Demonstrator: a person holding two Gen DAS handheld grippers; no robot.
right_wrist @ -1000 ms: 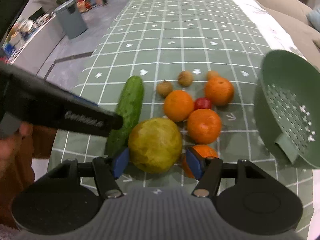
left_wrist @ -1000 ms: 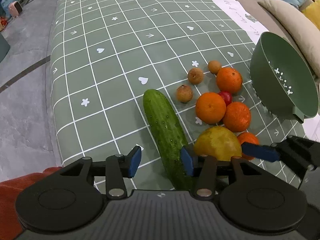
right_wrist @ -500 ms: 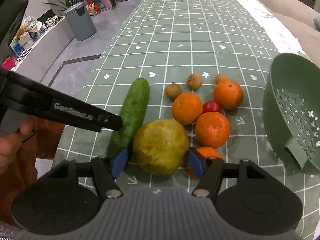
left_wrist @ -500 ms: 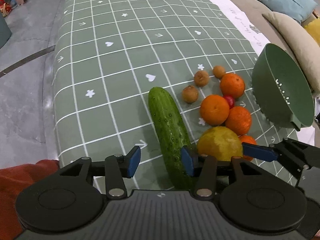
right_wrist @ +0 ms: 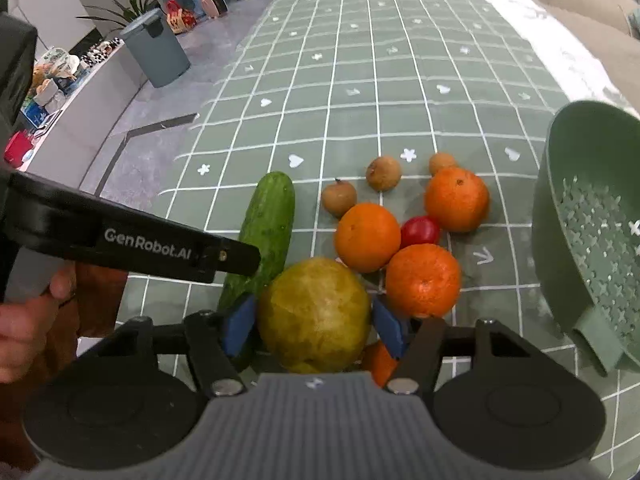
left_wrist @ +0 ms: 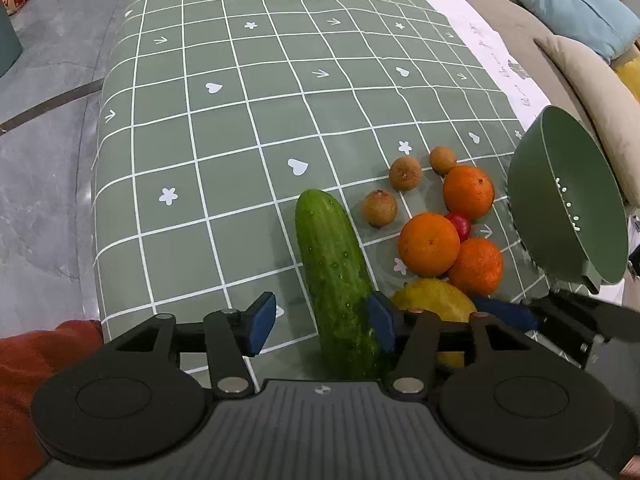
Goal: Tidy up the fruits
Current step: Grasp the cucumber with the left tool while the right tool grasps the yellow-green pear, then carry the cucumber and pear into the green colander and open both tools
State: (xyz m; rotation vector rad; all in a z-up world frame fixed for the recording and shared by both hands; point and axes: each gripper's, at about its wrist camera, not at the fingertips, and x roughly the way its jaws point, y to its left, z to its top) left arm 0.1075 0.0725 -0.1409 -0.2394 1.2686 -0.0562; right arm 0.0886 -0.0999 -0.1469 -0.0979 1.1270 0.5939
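The large yellow-green pear [right_wrist: 314, 316] sits between the right gripper [right_wrist: 314, 326]'s blue-padded jaws, both pads against its sides — grasped, on the green checked surface [right_wrist: 400, 80]. The left gripper [left_wrist: 320, 322]'s jaws are spread wide over the near end of the long green cucumber [left_wrist: 336, 276], whose long axis runs away from the camera — its far tip leaning slightly left.

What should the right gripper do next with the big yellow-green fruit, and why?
Probably lift it and carry it right, toward the green colander. The right gripper has its jaws on both sides of the yellow-green fruit, apparently touching it, and the colander holds no fruit in view. Lift straight first: an orange sits close beside it.
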